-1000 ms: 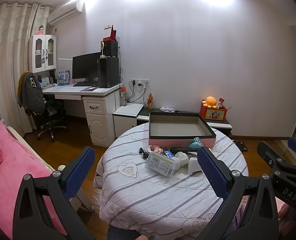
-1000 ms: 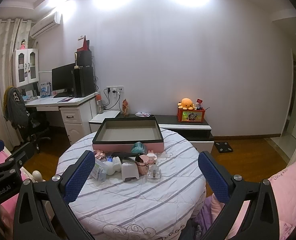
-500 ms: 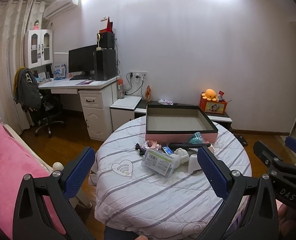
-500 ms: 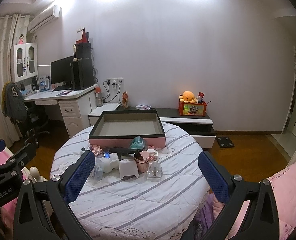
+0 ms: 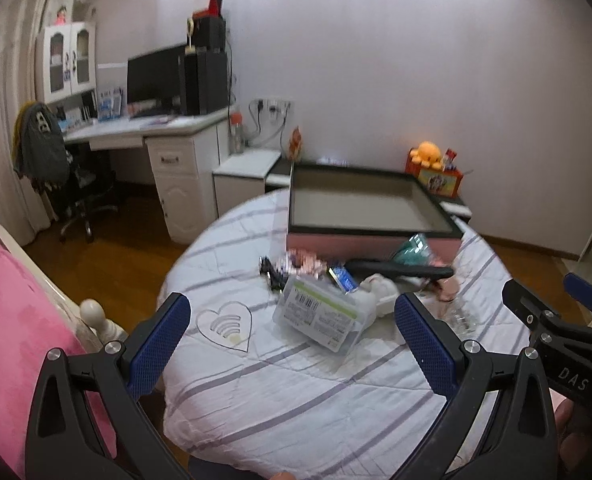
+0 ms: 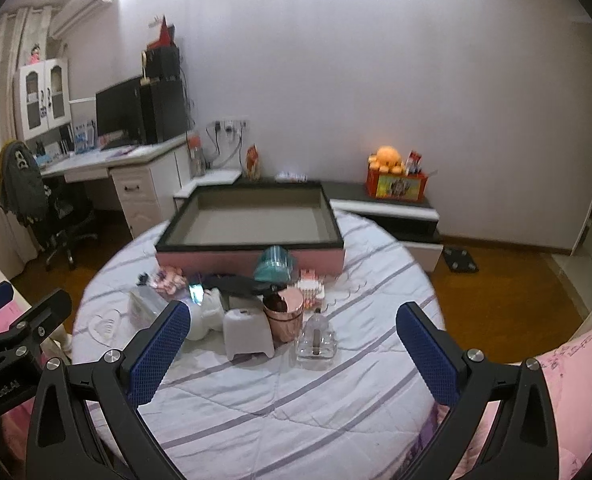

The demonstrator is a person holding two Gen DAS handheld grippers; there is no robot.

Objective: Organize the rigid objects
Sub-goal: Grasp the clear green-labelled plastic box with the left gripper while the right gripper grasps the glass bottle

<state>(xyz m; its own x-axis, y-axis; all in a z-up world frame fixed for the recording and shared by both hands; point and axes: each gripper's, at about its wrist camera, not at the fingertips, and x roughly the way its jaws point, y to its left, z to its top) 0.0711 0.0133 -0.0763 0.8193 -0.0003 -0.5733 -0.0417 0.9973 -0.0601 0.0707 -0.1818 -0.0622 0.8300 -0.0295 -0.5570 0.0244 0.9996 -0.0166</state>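
Round table (image 6: 280, 392), near edge bare, box (image 6: 252, 222) rearward

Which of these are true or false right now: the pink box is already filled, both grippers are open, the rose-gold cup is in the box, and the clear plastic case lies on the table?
1. The shallow pink box with a black rim already holds items. False: its inside shows only a bare floor.
2. The left gripper and right gripper are both open and hold nothing. True.
3. The shiny rose-gold cup sits inside the box. False: it stands on the striped round table, in front of the box.
4. The clear plastic case with a green label lies on the table. True.
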